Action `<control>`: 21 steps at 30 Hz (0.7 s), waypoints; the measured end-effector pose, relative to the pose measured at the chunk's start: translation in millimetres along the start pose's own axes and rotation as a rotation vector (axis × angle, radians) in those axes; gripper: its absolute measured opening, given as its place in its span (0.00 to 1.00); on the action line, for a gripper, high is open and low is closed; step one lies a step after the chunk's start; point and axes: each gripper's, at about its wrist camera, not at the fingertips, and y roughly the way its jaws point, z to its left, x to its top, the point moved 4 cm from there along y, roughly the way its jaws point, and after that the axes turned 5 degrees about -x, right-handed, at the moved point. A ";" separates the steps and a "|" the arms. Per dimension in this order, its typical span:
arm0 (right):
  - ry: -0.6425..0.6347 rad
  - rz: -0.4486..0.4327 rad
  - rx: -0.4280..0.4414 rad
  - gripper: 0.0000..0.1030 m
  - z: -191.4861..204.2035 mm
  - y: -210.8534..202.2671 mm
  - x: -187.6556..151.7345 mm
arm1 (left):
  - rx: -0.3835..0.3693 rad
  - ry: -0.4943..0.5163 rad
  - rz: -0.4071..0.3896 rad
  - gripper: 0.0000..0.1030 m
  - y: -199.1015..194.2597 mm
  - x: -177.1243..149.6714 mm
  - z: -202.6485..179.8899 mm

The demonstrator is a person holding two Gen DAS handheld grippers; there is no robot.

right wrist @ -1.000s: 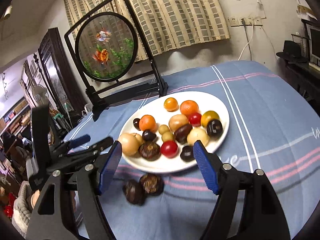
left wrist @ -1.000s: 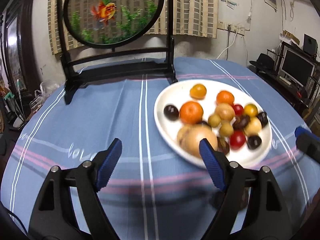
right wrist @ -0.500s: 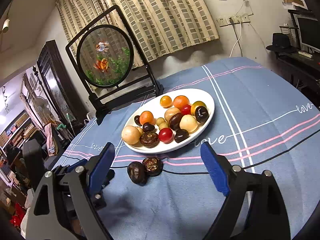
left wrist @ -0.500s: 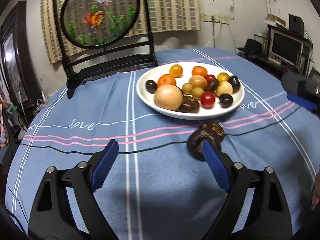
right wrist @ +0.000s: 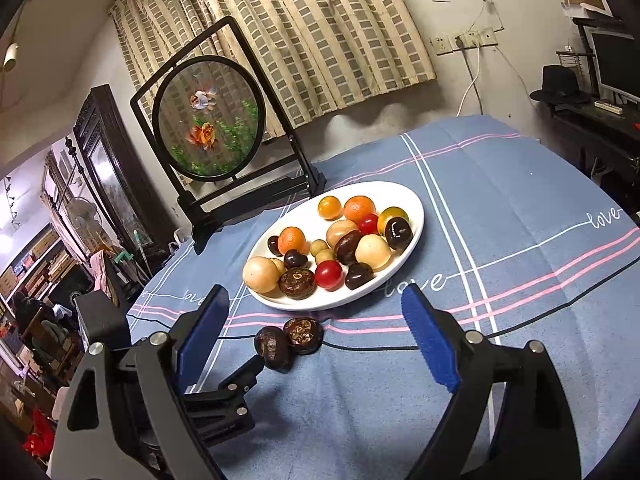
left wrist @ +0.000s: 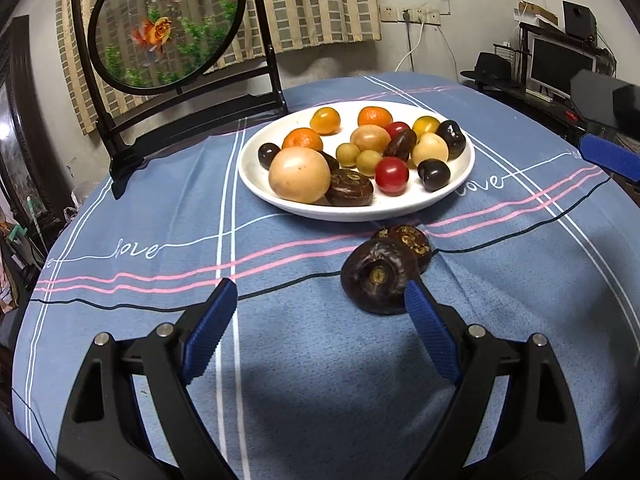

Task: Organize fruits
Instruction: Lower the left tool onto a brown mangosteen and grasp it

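Fruits fill a white oval plate (left wrist: pixel 466 168) on the worktop (left wrist: pixel 280 360), which wears a blue cloth with pink and white stripes. On the plate lie a large pale round fruit (left wrist: pixel 299 174), a red cherry tomato (left wrist: pixel 392 175), small oranges, yellow-green grapes and several dark glossy pieces. 2 dark brown water chestnuts sit off the plate on the cloth, just in front of its near rim and touching each other: the nearer one (left wrist: pixel 378 276) stands tilted, the other (left wrist: pixel 408 240) lies behind it.

The left gripper (left wrist: pixel 316 330) hangs low over the cloth with its blue fingers (left wrist: pixel 210 330) spread wide and nothing between them; its jaws have just been opening. The nearer chestnut sits right by its right fingertip; whether they touch I cannot tell. The right gripper (right wrist: pixel 316 338) is also spread wide and empty, its jaws having just opened too. A black-framed round goldfish screen (right wrist: pixel 208 120) stands behind the plate.
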 end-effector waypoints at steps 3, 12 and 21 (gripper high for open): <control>0.001 0.016 -0.007 0.86 -0.4 2.9 -1.5 | -0.029 -0.012 0.011 0.85 4.6 1.5 0.3; -0.009 0.067 -0.041 0.86 -3.2 13.0 -7.8 | -0.169 -0.029 0.031 0.63 11.7 2.9 -4.9; -0.016 0.091 -0.058 0.86 -5.2 17.5 -9.9 | -0.283 -0.057 0.067 0.39 22.1 3.2 -9.6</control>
